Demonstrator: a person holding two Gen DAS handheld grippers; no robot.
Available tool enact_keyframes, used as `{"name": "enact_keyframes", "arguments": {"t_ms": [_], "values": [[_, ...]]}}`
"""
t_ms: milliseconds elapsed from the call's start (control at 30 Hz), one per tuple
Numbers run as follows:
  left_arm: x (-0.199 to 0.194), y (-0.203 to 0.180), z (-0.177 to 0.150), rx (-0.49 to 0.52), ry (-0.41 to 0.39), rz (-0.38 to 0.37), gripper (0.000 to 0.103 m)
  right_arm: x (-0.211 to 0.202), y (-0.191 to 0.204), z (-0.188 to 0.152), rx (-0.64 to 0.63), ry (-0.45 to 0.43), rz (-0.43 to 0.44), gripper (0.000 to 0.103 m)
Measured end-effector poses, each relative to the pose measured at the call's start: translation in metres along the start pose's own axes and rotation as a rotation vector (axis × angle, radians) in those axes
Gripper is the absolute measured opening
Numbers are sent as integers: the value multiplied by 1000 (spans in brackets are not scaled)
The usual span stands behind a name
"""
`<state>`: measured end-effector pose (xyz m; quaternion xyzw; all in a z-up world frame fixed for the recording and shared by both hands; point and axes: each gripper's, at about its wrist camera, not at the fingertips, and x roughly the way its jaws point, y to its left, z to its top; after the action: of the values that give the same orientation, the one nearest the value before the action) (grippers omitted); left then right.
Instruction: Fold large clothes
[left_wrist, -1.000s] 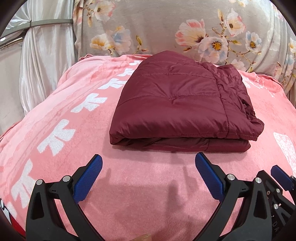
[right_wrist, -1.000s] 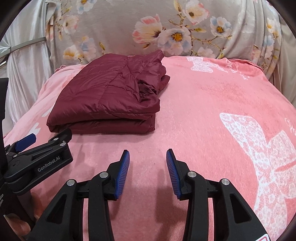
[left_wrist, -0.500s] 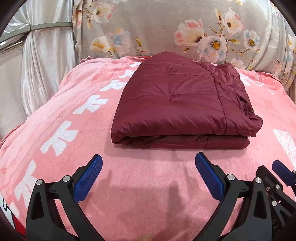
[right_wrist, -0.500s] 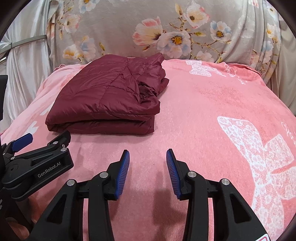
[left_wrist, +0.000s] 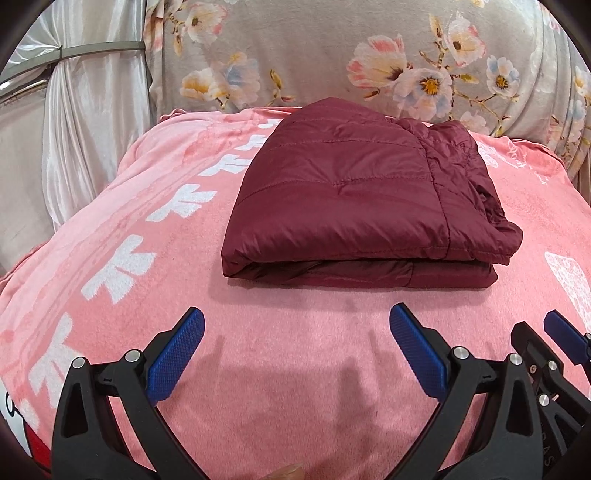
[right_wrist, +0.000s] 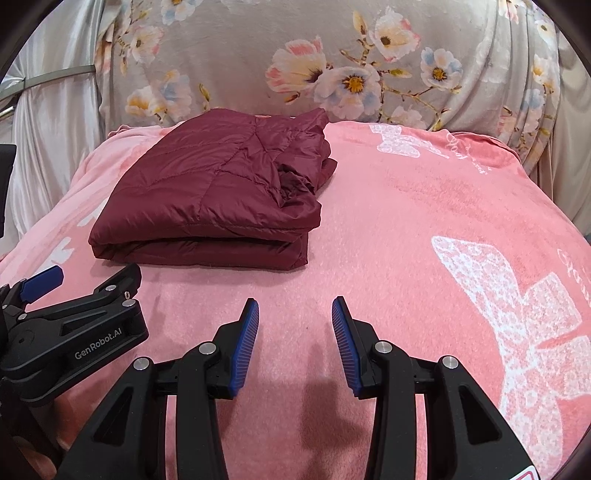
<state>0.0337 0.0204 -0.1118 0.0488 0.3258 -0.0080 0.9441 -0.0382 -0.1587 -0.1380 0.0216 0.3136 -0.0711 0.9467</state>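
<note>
A maroon quilted jacket (left_wrist: 354, 195) lies folded into a neat rectangle on the pink blanket (left_wrist: 295, 369). It also shows in the right wrist view (right_wrist: 214, 195), at the left. My left gripper (left_wrist: 295, 332) is wide open and empty, a short way in front of the jacket's near edge. My right gripper (right_wrist: 295, 321) is open and empty, in front of and to the right of the jacket. Neither gripper touches the jacket. The left gripper also shows in the right wrist view (right_wrist: 74, 295), at the lower left.
The pink blanket carries white butterfly prints (right_wrist: 517, 314) on the right and white marks (left_wrist: 118, 269) on the left. A grey floral cloth (left_wrist: 369, 55) hangs behind. A pale curtain (left_wrist: 74, 129) hangs at the left, beyond the blanket's edge.
Both grippers have drawn back slightly from the folded jacket, which sits a little higher in both views. Both stay open and empty.
</note>
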Motion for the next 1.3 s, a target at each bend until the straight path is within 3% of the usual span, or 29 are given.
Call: {"name": "enact_keyframes", "arguments": {"t_ms": [1300], "values": [[0,-3,1,7,-3,1,98,0,0,1,-4,1,-1,39]]}}
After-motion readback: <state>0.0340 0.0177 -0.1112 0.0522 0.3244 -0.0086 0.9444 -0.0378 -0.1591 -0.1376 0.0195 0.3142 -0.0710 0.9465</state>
